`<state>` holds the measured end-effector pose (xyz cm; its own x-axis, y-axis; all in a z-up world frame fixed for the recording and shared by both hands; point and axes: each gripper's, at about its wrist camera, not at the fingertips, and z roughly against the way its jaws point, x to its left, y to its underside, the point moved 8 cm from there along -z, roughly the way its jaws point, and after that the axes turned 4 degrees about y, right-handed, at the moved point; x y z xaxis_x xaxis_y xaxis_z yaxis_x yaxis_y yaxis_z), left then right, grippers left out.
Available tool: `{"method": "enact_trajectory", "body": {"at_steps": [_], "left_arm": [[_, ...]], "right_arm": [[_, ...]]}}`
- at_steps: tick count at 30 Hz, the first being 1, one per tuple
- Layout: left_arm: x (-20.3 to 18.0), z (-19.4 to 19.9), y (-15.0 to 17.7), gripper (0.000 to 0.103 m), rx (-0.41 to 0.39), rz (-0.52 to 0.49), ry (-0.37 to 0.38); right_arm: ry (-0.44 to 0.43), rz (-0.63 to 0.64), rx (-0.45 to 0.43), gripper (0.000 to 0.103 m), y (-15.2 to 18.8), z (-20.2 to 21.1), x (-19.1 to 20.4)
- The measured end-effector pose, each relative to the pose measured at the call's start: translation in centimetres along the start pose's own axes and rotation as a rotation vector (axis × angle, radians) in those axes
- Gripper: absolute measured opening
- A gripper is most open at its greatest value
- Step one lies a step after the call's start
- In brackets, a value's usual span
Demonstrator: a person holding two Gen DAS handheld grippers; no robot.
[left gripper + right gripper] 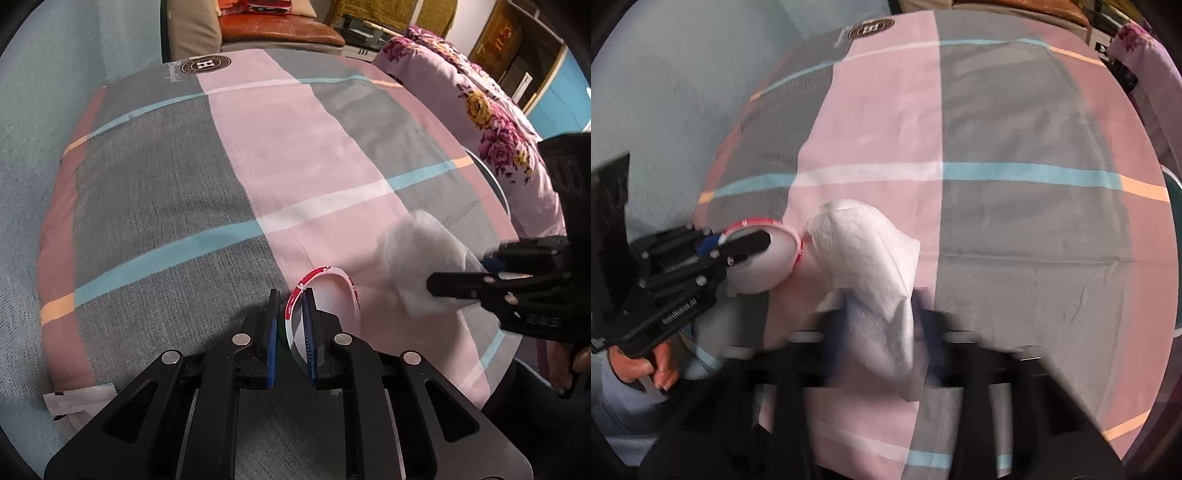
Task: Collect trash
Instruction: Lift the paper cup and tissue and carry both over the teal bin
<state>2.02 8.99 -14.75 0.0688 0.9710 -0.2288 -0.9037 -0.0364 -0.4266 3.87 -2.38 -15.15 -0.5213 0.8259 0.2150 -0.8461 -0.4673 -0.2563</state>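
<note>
My left gripper (291, 295) is shut on the rim of a white paper cup with a red band (332, 291), its mouth facing right. In the right wrist view the cup (764, 258) sits at the left, held by the left gripper (753, 238). My right gripper (882, 314) is shut on a crumpled white tissue (871, 254), which hangs over its fingers close to the cup's mouth. In the left wrist view the tissue (421, 254) is blurred, held by the right gripper (458, 275) coming in from the right.
A round table with a pink, grey and blue checked cloth (221, 155) lies under both grippers. A white wrapper (77, 400) lies at its lower left edge. A floral quilt (491, 122) is at the right, a sofa (280, 29) behind.
</note>
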Motion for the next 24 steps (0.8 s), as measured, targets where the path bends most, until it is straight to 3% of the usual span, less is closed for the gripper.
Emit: {"method": "enact_trajectory", "body": {"at_steps": [4, 14, 24], "left_arm": [[-0.5, -0.3, -0.6, 0.013, -0.006, -0.008, 0.015], [-3.6, -0.3, -3.3, 0.013, -0.036, -0.045, 0.044], [-9.2, -1.3, -7.1, 0.013, -0.043, -0.117, 0.063]], "right_arm": [[0.040, -0.001, -0.039, 0.006, -0.3, 1.1, -0.5], [0.098, -0.117, -0.149, 0.006, -1.2, 5.5, -6.0], [0.111, -0.231, -0.233, 0.006, -1.4, 9.1, -11.8]]}}
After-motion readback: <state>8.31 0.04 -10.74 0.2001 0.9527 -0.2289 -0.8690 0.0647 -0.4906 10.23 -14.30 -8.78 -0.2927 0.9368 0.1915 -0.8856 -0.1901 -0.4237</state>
